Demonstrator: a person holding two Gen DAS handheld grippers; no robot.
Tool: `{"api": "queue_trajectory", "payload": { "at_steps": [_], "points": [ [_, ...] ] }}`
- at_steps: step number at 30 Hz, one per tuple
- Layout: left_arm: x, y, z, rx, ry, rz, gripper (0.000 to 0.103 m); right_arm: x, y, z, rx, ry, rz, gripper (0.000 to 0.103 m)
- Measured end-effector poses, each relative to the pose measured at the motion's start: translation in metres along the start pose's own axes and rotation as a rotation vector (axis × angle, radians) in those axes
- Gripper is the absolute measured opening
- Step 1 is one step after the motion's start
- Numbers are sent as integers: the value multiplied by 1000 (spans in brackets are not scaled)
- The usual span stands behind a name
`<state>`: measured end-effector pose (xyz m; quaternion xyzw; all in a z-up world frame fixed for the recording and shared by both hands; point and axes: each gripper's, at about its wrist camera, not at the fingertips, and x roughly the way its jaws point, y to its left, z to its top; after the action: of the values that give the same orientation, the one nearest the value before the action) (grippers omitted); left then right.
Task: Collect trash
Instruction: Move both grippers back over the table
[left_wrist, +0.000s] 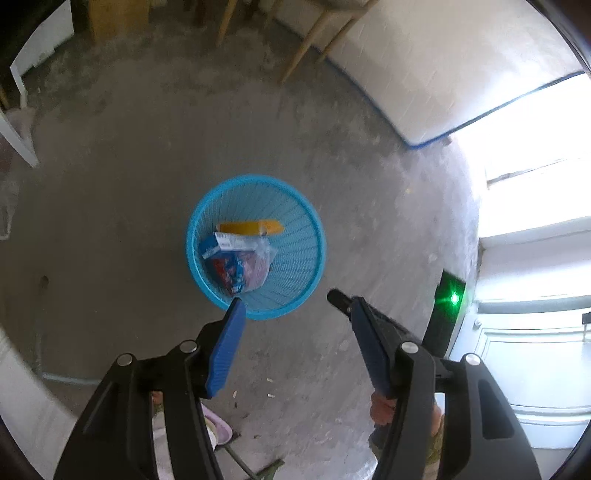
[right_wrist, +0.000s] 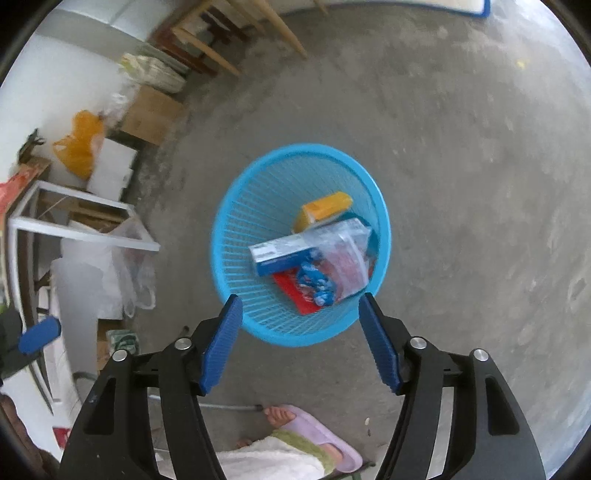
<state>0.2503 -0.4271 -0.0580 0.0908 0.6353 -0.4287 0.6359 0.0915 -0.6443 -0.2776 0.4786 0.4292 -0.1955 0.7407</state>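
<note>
The left gripper (left_wrist: 295, 302) hangs above the concrete floor (left_wrist: 129, 184) with its 2 blue-padded fingers (left_wrist: 225, 350) spread moderately wide and nothing between them. The tip of its left finger overlaps the near rim of the blue basket (left_wrist: 314, 229) in the left wrist view; whether it touches the rim cannot be told. Beside its right finger the black tip of the other gripper pokes into the picture.

The right gripper (right_wrist: 301, 314) is also open, a little wider, and holds nothing. Its 2 fingers (right_wrist: 221, 343) frame the near rim of the blue basket (right_wrist: 236, 206) from above, apart from it as far as the view shows.

The trash lies inside the basket: a yellow box (right_wrist: 327, 206) toward the far side, a white and blue box (right_wrist: 291, 251) across the middle, a clear plastic bag (right_wrist: 347, 258) over it, and a red and blue wrapper (right_wrist: 306, 288) nearest the grippers.

A foot in a lilac slipper (right_wrist: 317, 432) stands on the floor below the right gripper.
</note>
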Motion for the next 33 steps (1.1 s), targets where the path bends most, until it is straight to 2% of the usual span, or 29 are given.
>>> {"api": "queue_trajectory", "payload": {
  "at_steps": [1, 3, 4, 7, 8, 10, 14, 16, 20, 22, 25, 27, 30, 33],
  "points": [
    [-16, -4, -6, 15, -38, 4, 58, -13, 4, -8, -22, -16, 15, 68],
    [-65, -12, -28, 45, -177, 18, 58, -34, 17, -21, -67, -38, 47, 69],
    [-82, -15, -37, 56, -220, 16, 59, -46, 27, -30, -97, -43, 68, 70],
    [-148, -12, -86, 68, -367, -5, 67, -71, 54, -48, -181, -36, 120, 71],
    [-173, -6, -112, 66, -419, -11, 69, -79, 65, -56, -219, -31, 137, 71],
    [-198, 5, -147, 56, -475, 0, 71, -94, 88, -71, -286, -17, 177, 72],
    [-238, 46, -238, -3, -562, 72, 72, -113, 136, -103, -427, 18, 264, 73],
    [-251, 69, -282, -56, -610, 129, 72, -121, 163, -122, -507, 36, 315, 74],
    [-272, 117, -371, -236, -699, 298, 72, -122, 220, -162, -647, 134, 456, 74],
    [-276, 140, -406, -329, -722, 324, 72, -112, 252, -186, -703, 223, 532, 74],
    [-273, 177, -448, -522, -754, 322, 72, -94, 301, -225, -804, 320, 581, 74],
    [-272, 196, -466, -593, -782, 296, 72, -83, 334, -253, -893, 379, 570, 74],
    [-264, 213, -483, -639, -782, 319, 72, -75, 377, -296, -1076, 439, 555, 74],
    [-259, 229, -497, -678, -770, 318, 72, -68, 407, -336, -1263, 449, 492, 74]
  ]
}}
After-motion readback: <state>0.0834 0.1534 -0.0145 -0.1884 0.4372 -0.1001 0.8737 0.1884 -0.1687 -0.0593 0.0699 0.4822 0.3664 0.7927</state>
